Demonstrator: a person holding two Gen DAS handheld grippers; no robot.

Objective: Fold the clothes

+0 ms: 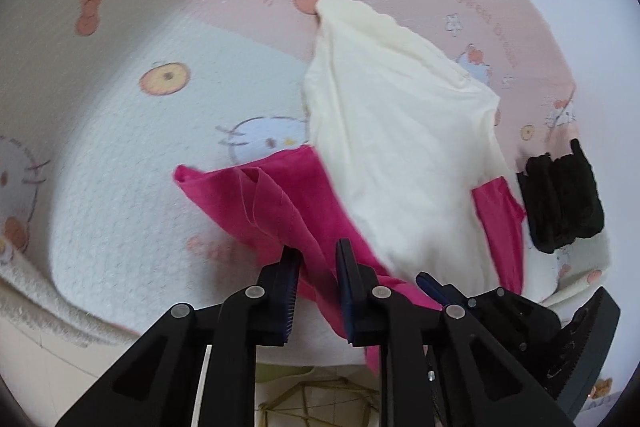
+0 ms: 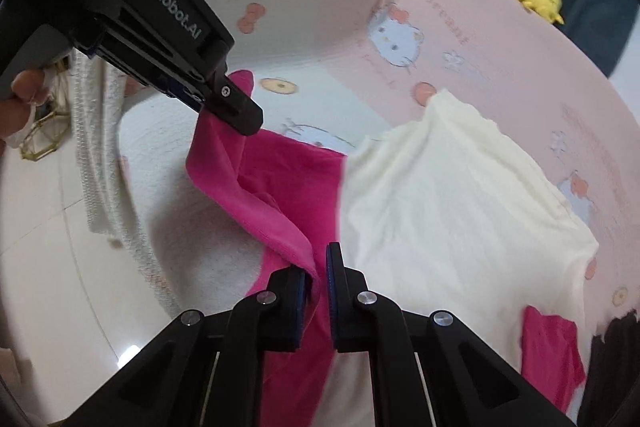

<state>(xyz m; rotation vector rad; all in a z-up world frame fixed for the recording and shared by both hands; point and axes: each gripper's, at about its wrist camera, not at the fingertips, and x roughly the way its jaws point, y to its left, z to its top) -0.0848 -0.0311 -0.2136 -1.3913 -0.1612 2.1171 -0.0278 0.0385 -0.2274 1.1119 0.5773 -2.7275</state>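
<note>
1. Left wrist: pink garment [image 1: 256, 203] lay crumpled on cartoon-print bedspread [image 1: 132, 131], half under cream garment [image 1: 400, 155], folded black garment [image 1: 560, 203] near. Left gripper [image 1: 318, 267] narrowed on pink cloth.
2. Right wrist: right gripper [image 2: 319, 281] nipped a pink fold, nearly shut; left gripper [image 2: 236, 115] pinched the far corner. Best lifted together, evenly, keeping edge taut, clear of the cream garment [image 2: 452, 195].

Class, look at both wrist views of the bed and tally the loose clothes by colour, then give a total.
Pink garment: 1, though pink also shows beyond the cream one and may be the same piece
Cream garment: 1
Black garment: 1
Total: 3
</note>
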